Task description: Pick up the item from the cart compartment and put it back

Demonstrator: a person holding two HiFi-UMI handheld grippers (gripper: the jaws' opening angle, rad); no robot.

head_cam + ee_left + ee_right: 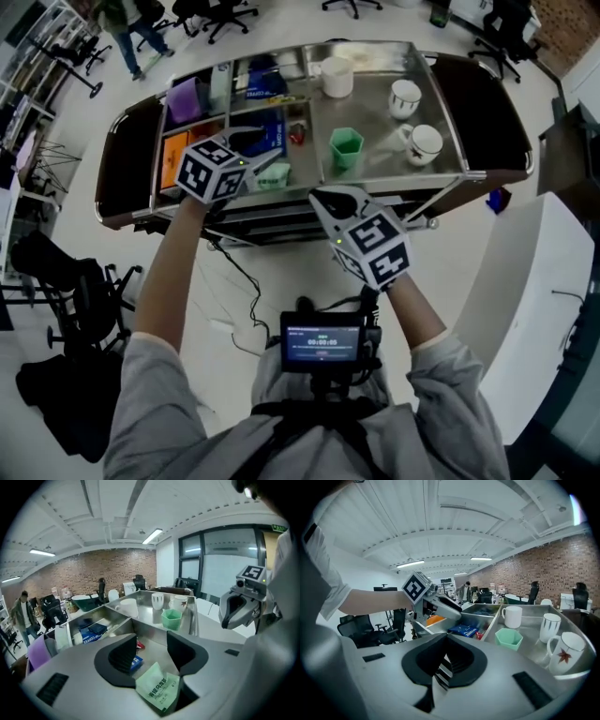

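Left gripper view is showing the left gripper [151,641] with its jaws standing spread. The tea packet [158,690] is lying just below the gap, nearer the right jaw, and neither pad is pressing it. It is showing as a flat, pale green sachet with dark green print, over the near compartment of the cart [193,620]. The right gripper [444,639] is holding its jaws pressed together on nothing.
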